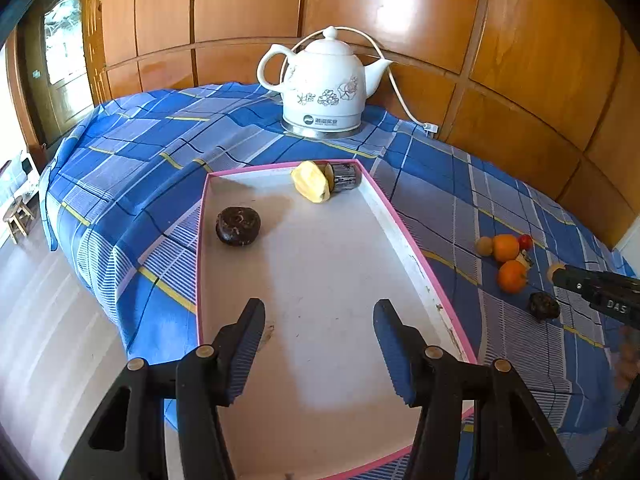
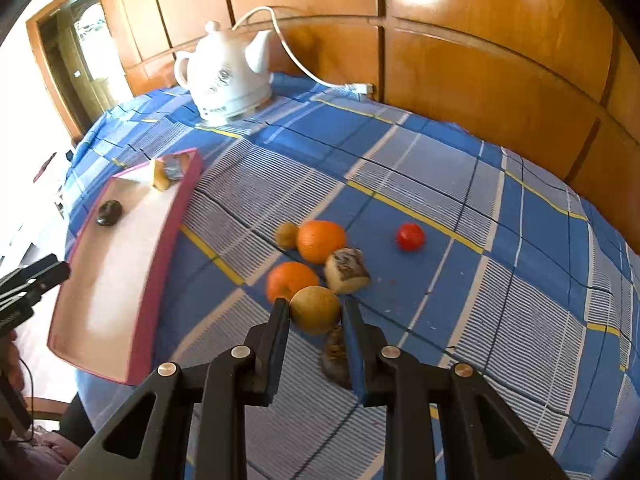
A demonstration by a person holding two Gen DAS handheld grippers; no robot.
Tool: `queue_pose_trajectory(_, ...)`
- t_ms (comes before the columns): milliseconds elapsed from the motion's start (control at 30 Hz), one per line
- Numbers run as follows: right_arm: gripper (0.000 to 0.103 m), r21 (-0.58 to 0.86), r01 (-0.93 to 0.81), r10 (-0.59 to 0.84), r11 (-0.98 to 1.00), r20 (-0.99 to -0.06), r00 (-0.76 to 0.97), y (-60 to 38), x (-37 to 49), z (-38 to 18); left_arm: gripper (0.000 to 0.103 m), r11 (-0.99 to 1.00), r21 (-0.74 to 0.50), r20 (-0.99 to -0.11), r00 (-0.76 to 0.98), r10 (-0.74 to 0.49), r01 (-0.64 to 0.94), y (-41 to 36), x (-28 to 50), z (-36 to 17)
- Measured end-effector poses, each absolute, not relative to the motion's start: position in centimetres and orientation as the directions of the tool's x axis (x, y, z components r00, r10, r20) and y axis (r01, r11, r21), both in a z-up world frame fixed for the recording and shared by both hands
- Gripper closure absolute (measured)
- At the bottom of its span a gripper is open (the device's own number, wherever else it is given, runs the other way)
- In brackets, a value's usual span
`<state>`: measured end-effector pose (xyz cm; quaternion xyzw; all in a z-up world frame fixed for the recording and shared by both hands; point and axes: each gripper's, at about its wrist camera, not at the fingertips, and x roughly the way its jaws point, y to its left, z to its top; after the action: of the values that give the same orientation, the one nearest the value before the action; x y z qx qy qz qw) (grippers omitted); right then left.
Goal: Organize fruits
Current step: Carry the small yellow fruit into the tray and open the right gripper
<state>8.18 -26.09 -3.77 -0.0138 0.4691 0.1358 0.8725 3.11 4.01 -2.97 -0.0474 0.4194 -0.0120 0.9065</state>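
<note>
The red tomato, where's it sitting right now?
In the right wrist view the red tomato lies alone on the blue checked cloth, right of the upper orange and off the pink-rimmed tray.

White ceramic electric kettle with grey flower print, upright on its metal base at the far edge of the surface – spout to the right in the left wrist view, handle to the left. White power cord loops over the lid and runs down to a plug lying on the cloth near the wall. Blue plaid tablecloth with white and yellow stripes covers the whole surface and hangs over the near-left edge. Glossy orange-brown wood panelling behind it. Wood-framed door with a glass pane far left – small wooden stool on the pale floor below it.
</note>
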Motion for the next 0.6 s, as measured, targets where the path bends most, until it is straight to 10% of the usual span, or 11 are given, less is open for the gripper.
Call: queue_pose_trajectory(600,0.076,0.246,-0.498,0.458,0.832,-0.811,0.364,-12.8,8.4,-3.4,0.043,0.986,-0.117,-0.757,0.654,-0.009,-0.122,8.4,2.6,-3.5)
